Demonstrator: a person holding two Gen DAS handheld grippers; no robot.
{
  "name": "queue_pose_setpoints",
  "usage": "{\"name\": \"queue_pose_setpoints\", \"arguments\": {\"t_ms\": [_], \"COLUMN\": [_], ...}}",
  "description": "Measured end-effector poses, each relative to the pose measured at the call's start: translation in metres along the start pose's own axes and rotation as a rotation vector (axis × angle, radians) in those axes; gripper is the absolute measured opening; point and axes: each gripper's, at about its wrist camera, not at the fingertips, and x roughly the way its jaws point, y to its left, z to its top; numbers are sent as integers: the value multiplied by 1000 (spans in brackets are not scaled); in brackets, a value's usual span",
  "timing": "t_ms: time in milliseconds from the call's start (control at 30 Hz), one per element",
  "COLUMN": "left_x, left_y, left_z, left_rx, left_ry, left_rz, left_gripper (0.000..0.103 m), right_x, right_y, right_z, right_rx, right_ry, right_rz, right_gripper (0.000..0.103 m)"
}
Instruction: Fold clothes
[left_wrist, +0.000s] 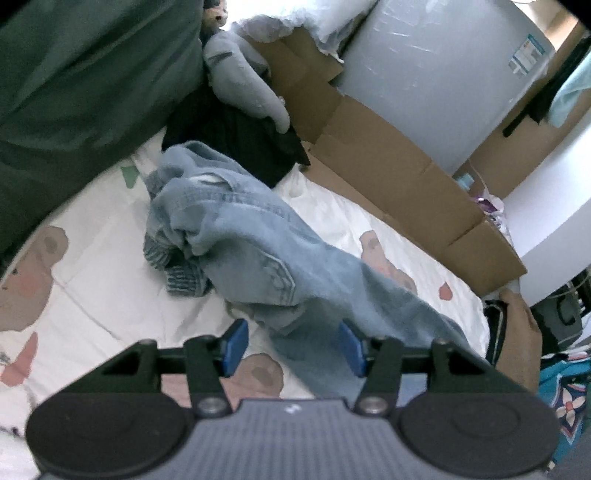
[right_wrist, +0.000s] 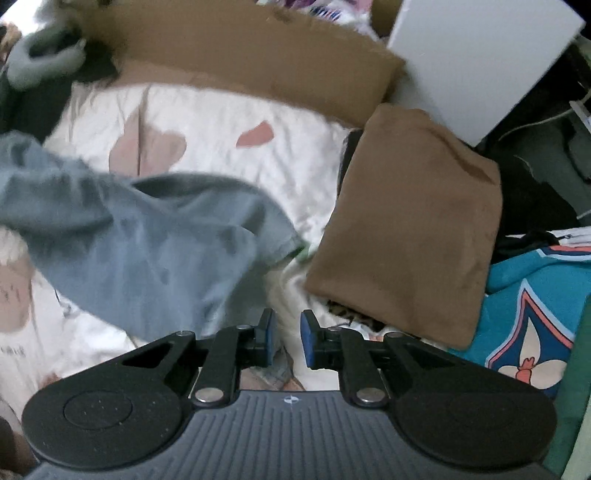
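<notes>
Your left claw (left_wrist: 291, 345) gapes wide, w/ nothing held. Right claw (right_wrist: 287, 338) is narrowly parted, empty. Jeans (left_wrist: 258, 251) lie crumpled mid-bed (left_wrist: 92, 295).

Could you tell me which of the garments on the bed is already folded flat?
The brown garment by the bed's right edge: a neat flat rectangle, whereas the light blue jeans lie crumpled.

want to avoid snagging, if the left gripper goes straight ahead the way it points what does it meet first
Most likely the crumpled light-blue jeans: the open left gripper points at them, one leg already near its right finger. Depth is unclear.
</notes>
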Motion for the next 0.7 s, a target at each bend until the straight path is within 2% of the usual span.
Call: {"name": "queue_pose_setpoints", "arguments": {"t_ms": [100,167,300,367,433,600,700], "left_x": [-9,-14,-30,-38,-43,-59,-69], "left_y": [2,4,10,13,16,20,22], "left_z": [6,11,25,33,40,60,73], "left_rx": [-9,-17,-49,-73,-100,-166,-205], "left_ry": [-7,-13,-29,-34,-34,-49,-63], "left_rz": [16,23,51,70,99,138,154], "left_gripper": [60,60,63,65,65,65,65], "right_x": [-17,-28,-48,-60,-71,-73,-67], "right_y": [0,2,13,18,23,28,25], "right_z": [7,14,27,33,36,37,40], "right_rx": [25,42,69,78,85,112,180], "right_ry": [-47,-72,-115,-147,-187,-252,-267], "right_rz": [28,43,78,104,137,228,277], "right_gripper": [23,30,37,46,51,51,51]}}
